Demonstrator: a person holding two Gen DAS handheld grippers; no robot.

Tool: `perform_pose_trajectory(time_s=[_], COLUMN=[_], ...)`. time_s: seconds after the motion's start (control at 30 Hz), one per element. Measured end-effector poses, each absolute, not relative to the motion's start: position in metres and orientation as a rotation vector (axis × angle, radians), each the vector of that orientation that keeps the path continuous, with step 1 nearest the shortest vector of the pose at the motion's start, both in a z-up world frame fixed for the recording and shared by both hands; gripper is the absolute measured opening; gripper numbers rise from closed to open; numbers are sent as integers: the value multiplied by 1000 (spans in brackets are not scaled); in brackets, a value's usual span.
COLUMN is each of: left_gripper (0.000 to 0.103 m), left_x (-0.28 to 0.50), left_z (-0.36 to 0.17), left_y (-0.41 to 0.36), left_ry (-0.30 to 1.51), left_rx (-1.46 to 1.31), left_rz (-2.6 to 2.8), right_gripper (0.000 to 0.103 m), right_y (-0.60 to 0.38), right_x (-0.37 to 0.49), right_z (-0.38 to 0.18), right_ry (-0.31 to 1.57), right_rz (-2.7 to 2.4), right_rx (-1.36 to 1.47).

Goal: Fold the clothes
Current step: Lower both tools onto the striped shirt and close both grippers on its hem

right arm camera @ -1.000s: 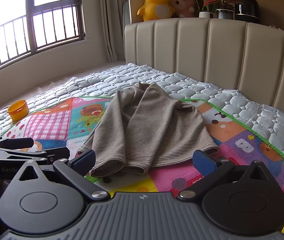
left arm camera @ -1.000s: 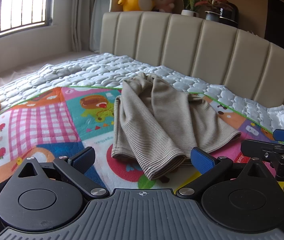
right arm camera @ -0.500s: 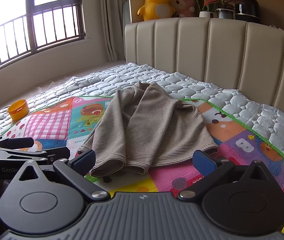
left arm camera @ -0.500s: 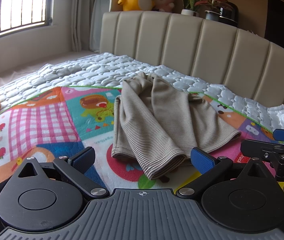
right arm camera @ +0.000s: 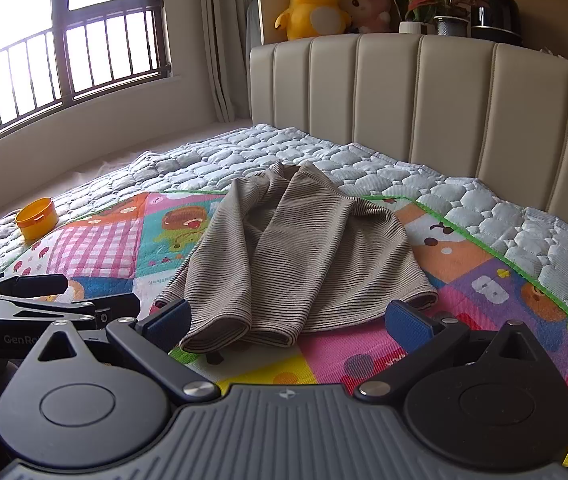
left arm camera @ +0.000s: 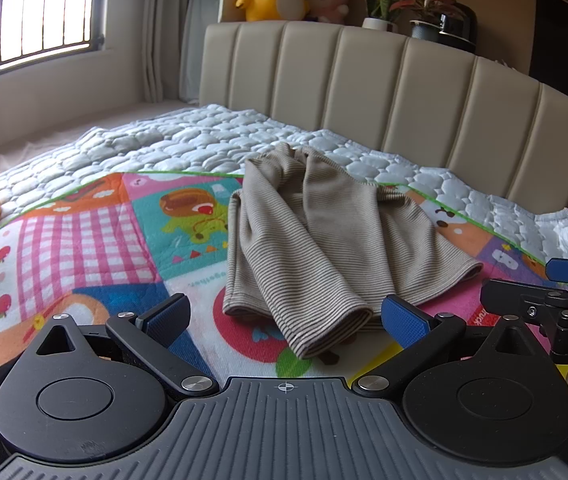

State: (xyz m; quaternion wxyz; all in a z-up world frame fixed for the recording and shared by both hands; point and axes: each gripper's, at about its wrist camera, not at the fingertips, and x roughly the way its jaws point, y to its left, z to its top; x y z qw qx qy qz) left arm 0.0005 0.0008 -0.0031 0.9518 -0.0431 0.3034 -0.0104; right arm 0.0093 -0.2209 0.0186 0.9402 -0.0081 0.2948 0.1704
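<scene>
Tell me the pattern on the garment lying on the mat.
Thin brown-and-beige stripes on the garment; clearest in the right wrist view.

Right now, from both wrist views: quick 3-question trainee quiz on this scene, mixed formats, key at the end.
1. True or false: the left tongs are shut on the striped garment.
2. Multiple choice: the garment lies mostly on A) the colourful play mat, B) the headboard, C) the window sill.
3. Fill in: the orange cup sits on the quilted ____, off the mat's far left corner.

Key:
1. False. Both the left and right tongs stand open and empty, with the garment's near edge in front of them.
2. A. Only its far end reaches onto the quilted cover.
3. cover
</scene>
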Motion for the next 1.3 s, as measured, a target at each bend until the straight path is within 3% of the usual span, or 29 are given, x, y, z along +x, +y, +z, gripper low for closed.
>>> perform_pose_trajectory(time_s=[0.47,0.8,1.3], left_gripper=[103,103,103], left_x=[8,83,186], left_z=[-3,-3,-76], left_y=[3,12,59], left_ry=[646,749,918], left_rx=[-102,-142,-367], left_rz=[-34,-149,-139], right_gripper=[103,103,103], right_y=[-224,-241,-267], right_x=[20,99,225], right_z=[19,5,-64], right_ry=[652,819,934], right_rz=[364,311,193], right_rx=[20,124,288])
